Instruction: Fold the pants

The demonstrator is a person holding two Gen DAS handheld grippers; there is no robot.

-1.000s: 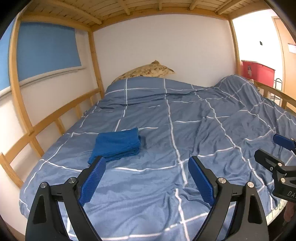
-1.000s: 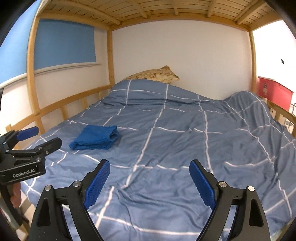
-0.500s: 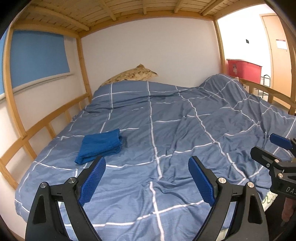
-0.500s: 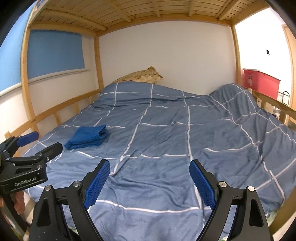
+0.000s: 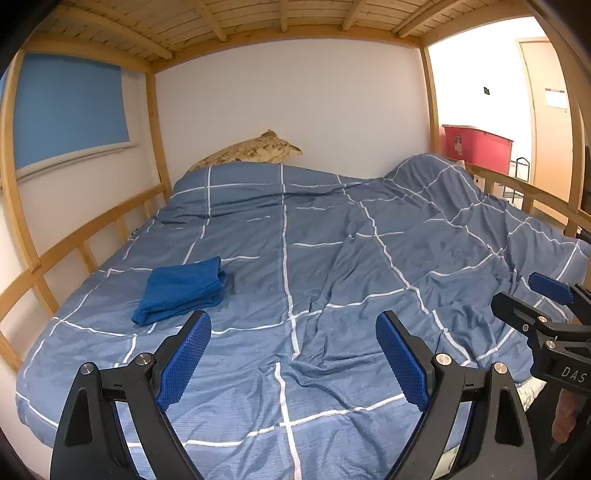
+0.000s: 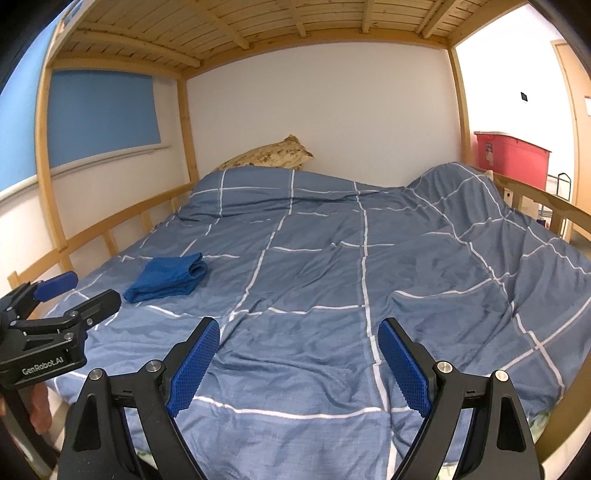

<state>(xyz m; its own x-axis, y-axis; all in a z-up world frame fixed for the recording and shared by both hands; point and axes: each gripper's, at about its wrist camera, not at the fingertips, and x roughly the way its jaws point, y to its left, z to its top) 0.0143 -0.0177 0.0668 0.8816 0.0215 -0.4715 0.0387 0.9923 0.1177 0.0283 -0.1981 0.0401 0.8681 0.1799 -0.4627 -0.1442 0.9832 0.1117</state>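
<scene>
**Both claws spread over the bed, folded pants lying far left**

Both of my claws hang above the near end of the bed with nothing between their blue pads: my left gripper (image 5: pixel 293 332) has its jaws spread wide, and my right gripper (image 6: pixel 299 341) is spread just as wide. From the left wrist view I see the right one poking in at the right edge; from the right wrist view the left one shows at the left edge, a bit of my hand (image 6: pixel 38 408) under it.

White wall (image 5: pixel 295 110) closes the far side, with a blue window blind (image 5: pixel 70 114) on the left wall and wooden slats (image 5: pixel 258 18) of an upper bunk overhead. Pale wooden rails (image 5: pixel 85 236) run along the left side, and another rail (image 6: pixel 535 199) along the right.

A blue duvet (image 5: pixel 332 258) with a white grid covers the whole mattress, rumpled and humped up toward the far right corner. At the head lies a mottled tan pillow (image 5: pixel 251 151), partly tucked behind the duvet's edge. Beyond the right rail stands a red bin (image 5: pixel 476 147) near a door.

Smallest of all, the pants (image 5: pixel 183 290) lie folded into a compact dark blue stack on the duvet's left side, near the left rail and well apart from both claws.
</scene>
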